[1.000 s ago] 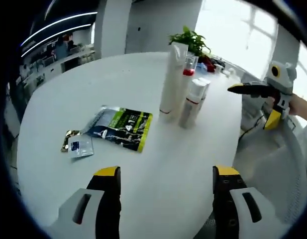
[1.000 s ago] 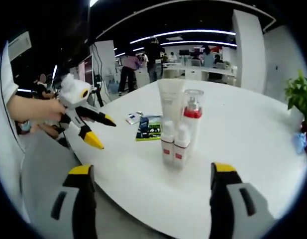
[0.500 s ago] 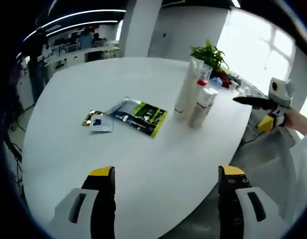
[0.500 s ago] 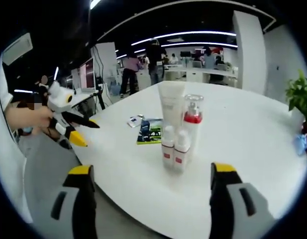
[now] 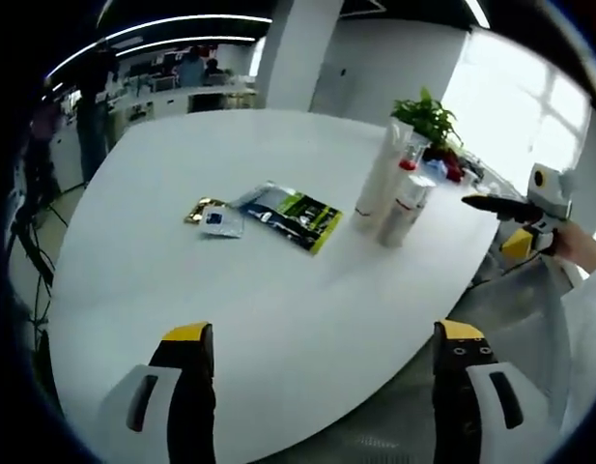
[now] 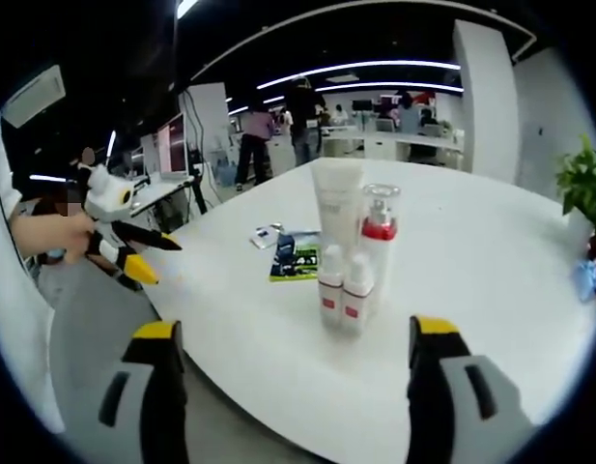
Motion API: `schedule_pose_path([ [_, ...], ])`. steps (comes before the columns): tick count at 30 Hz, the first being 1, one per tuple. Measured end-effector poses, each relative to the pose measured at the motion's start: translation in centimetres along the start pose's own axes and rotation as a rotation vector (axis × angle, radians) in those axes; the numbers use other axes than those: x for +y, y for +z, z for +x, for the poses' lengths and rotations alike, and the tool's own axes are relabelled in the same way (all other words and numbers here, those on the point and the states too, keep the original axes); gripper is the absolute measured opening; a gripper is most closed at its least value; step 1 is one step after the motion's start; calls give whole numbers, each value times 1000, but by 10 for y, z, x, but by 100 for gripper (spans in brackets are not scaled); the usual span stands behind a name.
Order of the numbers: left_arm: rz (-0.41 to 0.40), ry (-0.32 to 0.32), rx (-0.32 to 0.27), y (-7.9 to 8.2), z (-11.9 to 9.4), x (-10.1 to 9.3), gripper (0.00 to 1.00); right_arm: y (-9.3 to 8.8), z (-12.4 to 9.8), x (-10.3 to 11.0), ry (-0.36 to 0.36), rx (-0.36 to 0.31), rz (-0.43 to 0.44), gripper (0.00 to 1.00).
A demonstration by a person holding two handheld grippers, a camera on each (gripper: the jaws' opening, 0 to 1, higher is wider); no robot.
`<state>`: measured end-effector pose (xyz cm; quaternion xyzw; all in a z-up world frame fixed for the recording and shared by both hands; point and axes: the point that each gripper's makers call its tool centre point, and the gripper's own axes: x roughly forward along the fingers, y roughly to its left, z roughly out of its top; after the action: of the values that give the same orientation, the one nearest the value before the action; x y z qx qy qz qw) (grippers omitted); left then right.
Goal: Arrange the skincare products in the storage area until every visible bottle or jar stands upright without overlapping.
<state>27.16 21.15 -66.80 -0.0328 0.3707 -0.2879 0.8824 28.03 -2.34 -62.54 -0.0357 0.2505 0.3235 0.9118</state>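
Observation:
A tight group of skincare products stands upright on the round white table (image 6: 471,290): a tall white tube (image 6: 337,210), a clear pump bottle with a red collar (image 6: 378,235), and two small white bottles with red bands (image 6: 330,287) (image 6: 355,294). In the left gripper view the same tube (image 5: 380,184) and a small bottle (image 5: 406,206) stand at the table's far right. My left gripper (image 5: 322,387) is open over the near table edge, holding nothing. My right gripper (image 6: 290,382) is open, short of the bottles. Each gripper shows in the other's view, left gripper (image 6: 124,249), right gripper (image 5: 515,217), both held off the table.
A green and black sachet (image 5: 296,214) lies flat left of the bottles, with a small blue packet (image 5: 218,220) and a gold one beside it. A potted plant (image 5: 428,116) stands at the table's far side. People stand at desks in the background.
The left gripper has pulled back from the table, so bottles and sachets look smaller and farther. The right gripper view has hardly shifted. The products have stayed in place.

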Motion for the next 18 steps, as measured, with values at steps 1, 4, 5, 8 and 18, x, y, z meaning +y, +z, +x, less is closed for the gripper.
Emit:
schedule_pose_path([
  [1, 0, -1, 2, 0, 0, -1, 93, 0, 0, 0, -1, 0, 2, 97],
  [4, 3, -1, 9, -1, 0, -2, 94, -1, 0, 0, -2, 0, 3, 97],
  [5, 3, -2, 9, 0, 0, -2, 94, -1, -1, 0, -3, 0, 4, 97],
  [8, 2, -4, 10, 2, 2, -3, 95, -3, -1, -2, -7, 2, 7, 97],
  [18, -25, 28, 10, 10, 11, 1, 97, -5, -2, -4, -11, 9, 13, 96],
])
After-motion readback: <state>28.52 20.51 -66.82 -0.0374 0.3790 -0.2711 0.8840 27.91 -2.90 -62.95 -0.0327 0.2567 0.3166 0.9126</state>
